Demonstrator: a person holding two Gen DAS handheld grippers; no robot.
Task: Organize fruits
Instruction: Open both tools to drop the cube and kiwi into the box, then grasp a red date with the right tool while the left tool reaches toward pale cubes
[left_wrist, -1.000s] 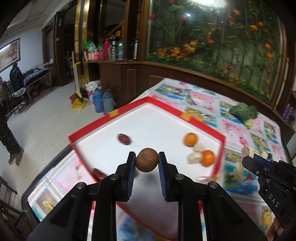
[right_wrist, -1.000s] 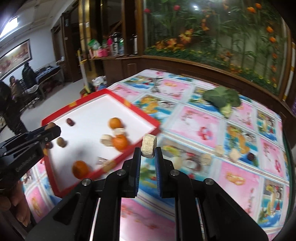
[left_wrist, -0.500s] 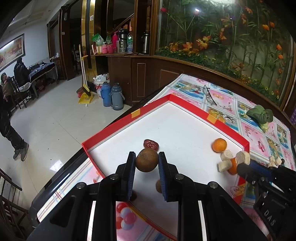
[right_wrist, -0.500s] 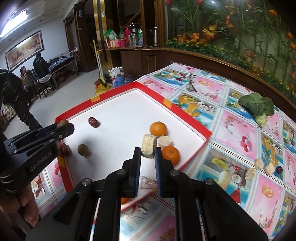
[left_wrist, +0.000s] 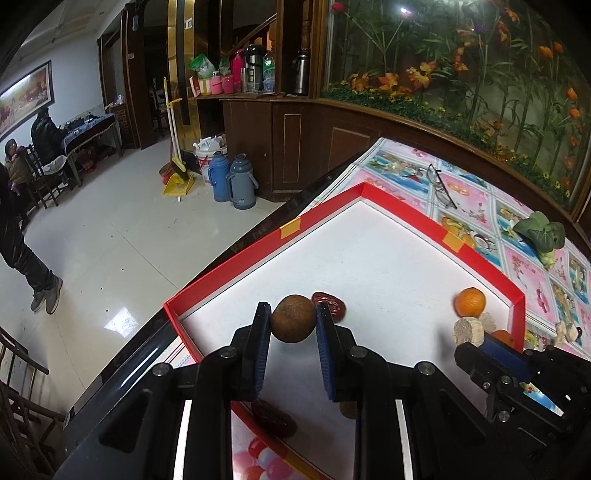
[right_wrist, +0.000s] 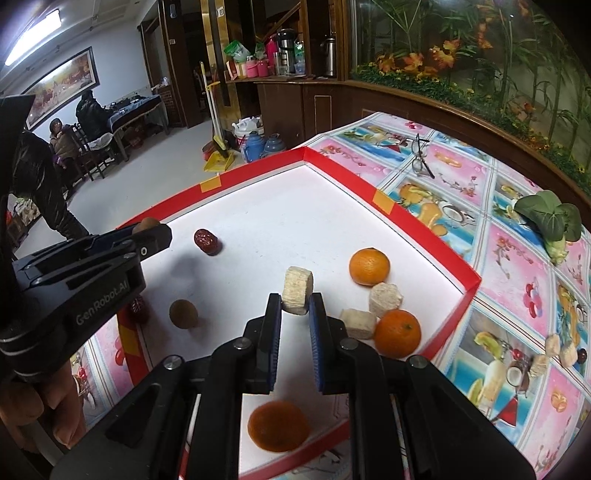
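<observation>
Both loads over the shallow red-walled tray with the white floor (right_wrist: 424, 236) now, neither set down yet. Left claw (left_wrist: 292, 325) clamped tight on a round, dull-brown fruit (left_wrist: 293, 318), hanging over the tray's near-left corner, just short of a wrinkled dark-red date (left_wrist: 330, 305) lying on the white floor. Right claw (right_wrist: 294, 308) pinched hard on a pale beige, rough-sided cylinder chunk (right_wrist: 297, 290), poised above the tray's middle, close to the growing cluster. Already inside, seen from the right wrist: two bright oranges (right_wrist: 369, 266), two more pale chunks (right_wrist: 384, 300) nestled between them, a second small brown round fruit (right_wrist: 183, 313) toward the left wall, another orange (right_wrist: 277, 425) blurred below the claw near the front wall. One more dark-red date (right_wrist: 137, 310) right at the left wall, hard to say whether inside or on the rim. Sorting by kind apparently under way: oranges and pale chunks to the right, brown fruit and dates to the left. Still outside, on the pink picture-printed desk cloth (right_wrist: 517, 258): a small scatter of pale pieces with one dark berry-like thing (right_wrist: 561, 352) at the far right, well apart from the tray. Leafy green vegetable (right_wrist: 550, 221) and a pair of spectacles (right_wrist: 421, 155) also out there, likely no part of the job. Well past halfway by the look of it; two releases due, then the last scatter.
</observation>
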